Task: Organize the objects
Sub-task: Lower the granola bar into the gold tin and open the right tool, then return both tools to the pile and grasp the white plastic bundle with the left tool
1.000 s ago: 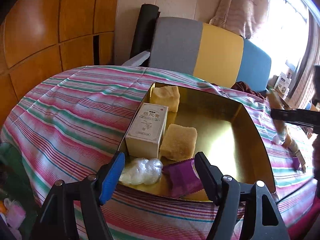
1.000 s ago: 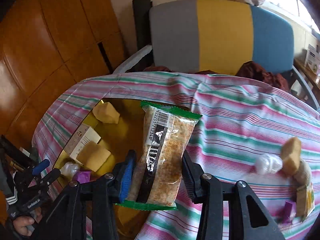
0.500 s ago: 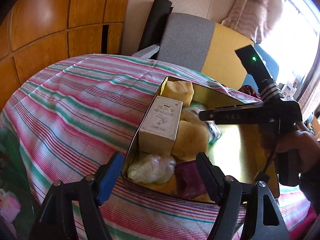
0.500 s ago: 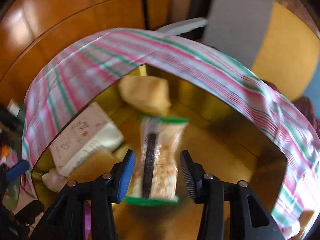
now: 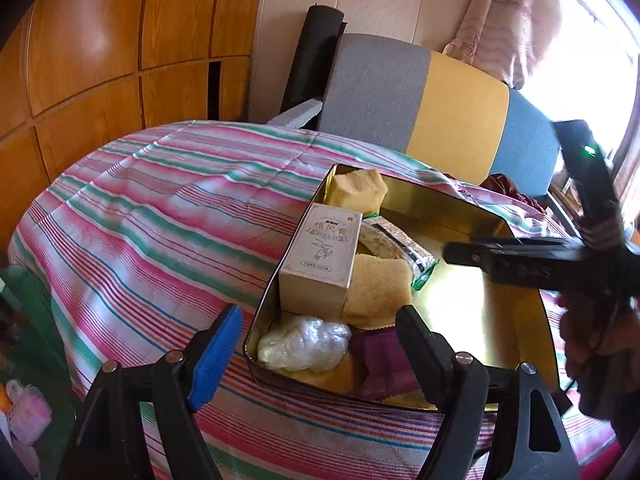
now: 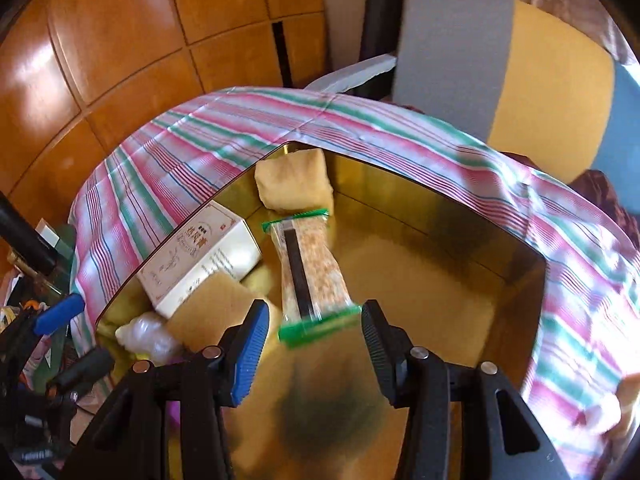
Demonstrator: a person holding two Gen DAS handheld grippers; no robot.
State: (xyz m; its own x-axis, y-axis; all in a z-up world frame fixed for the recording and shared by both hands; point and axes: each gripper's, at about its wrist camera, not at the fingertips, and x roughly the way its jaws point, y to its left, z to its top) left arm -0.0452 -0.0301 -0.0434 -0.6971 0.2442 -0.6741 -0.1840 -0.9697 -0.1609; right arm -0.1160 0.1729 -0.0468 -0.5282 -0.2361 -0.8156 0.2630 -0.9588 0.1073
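tin (image 6: 516,264) sits on striped cloth (image 5: 160,216), gold inside, filling up along its left wall. right gripper (image 6: 312,330) hangs over tin floor, jaws parted with clear gaps either side of green-edged snack packet (image 6: 312,276); pads not pressing it, packet looks let go, far end leaning on yellow cake piece (image 6: 296,182) in far left corner. white box (image 6: 200,256) lies along left wall, sponge-like cake (image 6: 212,304) just beside it, clear-wrapped lump (image 6: 148,334) in near left corner. left gripper (image 5: 316,354) hovers at near left corner of tin, jaws opening, wide, nothing gripped; wrapped lump (image 5: 304,344) and purple sachet (image 5: 380,360) show between its fingers but lower, inside tin. risks, judged: packet rests tilted, so it may slide or flop onto box side if right fingers brush it on pulling out. left jaws so near tin rim could catch rim and shove tin across cloth. more items seem left at cloth's right edge, blurred.
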